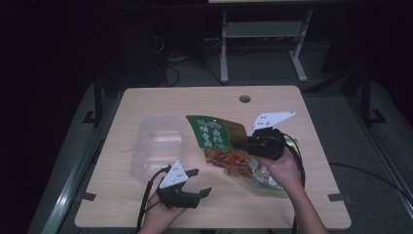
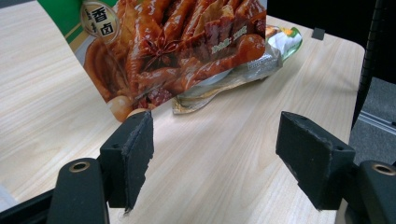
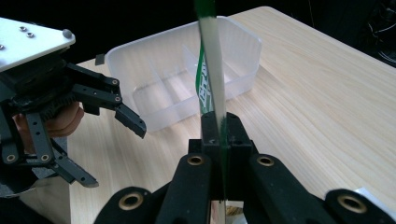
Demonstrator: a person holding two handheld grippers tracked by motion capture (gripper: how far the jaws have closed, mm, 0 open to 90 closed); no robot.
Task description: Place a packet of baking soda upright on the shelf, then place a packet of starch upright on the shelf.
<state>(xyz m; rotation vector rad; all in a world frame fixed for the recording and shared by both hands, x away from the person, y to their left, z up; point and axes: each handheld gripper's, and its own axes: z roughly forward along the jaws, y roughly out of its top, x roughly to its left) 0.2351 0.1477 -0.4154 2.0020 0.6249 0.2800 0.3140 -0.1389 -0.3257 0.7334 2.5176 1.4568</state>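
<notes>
Plastic container, clear and divided, sits at the left of the wooden surface; just in front of it the left hand-held gripper hovers with jaws spread wide and nothing between them, pointing toward the packet; the green seasoning packet hangs tilted just right of the container, lifted above the surface; the right hand-held gripper is pressed shut on its right edge, over another packet lying flat.
</notes>
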